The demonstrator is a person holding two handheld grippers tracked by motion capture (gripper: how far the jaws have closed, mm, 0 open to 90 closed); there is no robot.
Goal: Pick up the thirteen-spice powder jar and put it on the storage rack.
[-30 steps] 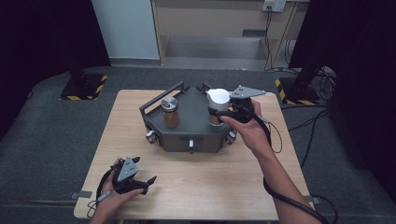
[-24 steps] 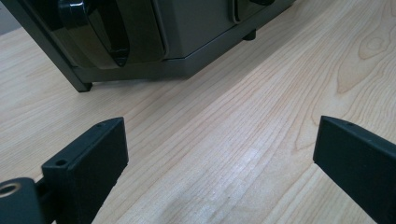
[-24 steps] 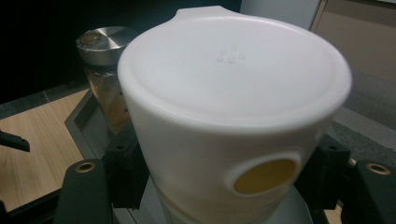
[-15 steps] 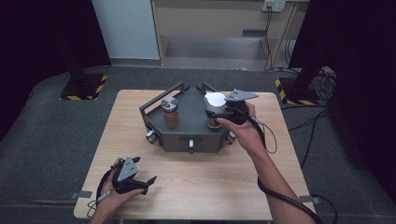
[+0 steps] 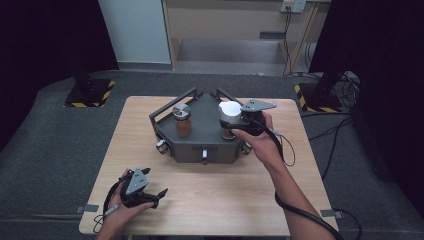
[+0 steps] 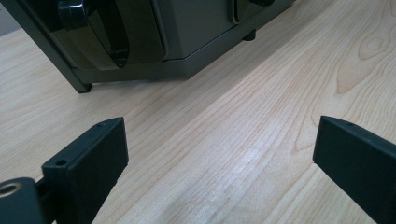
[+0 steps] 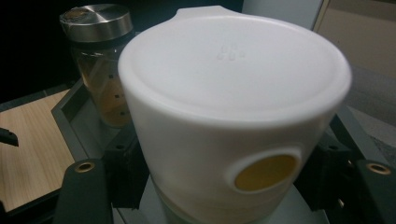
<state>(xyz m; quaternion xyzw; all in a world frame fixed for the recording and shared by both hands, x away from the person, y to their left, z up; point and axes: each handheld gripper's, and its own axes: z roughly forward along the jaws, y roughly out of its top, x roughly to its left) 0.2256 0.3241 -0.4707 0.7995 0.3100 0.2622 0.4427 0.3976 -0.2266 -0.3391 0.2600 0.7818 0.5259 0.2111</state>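
A jar with a wide white cap (image 5: 230, 111) and brown contents is over the right part of a grey angular rack (image 5: 200, 147). My right gripper (image 5: 234, 125) is shut on it, its black pads (image 7: 123, 172) pressed against both sides just under the white cap (image 7: 233, 102). A second jar with a metal lid (image 5: 182, 120) stands upright on the rack's left part, seen behind in the right gripper view (image 7: 100, 60). My left gripper (image 5: 156, 183) rests on the table near the front left, open, with bare wood between its jaws (image 6: 219, 140).
The rack's dark front wall and knobs (image 6: 112, 37) lie ahead of the left gripper. The wooden table (image 5: 225, 195) has free room along its front and right side. Black cable (image 5: 300, 212) trails from the right hand.
My right gripper has shifted slightly left and toward the person with the white-capped jar in it. The left gripper has stayed where it was.
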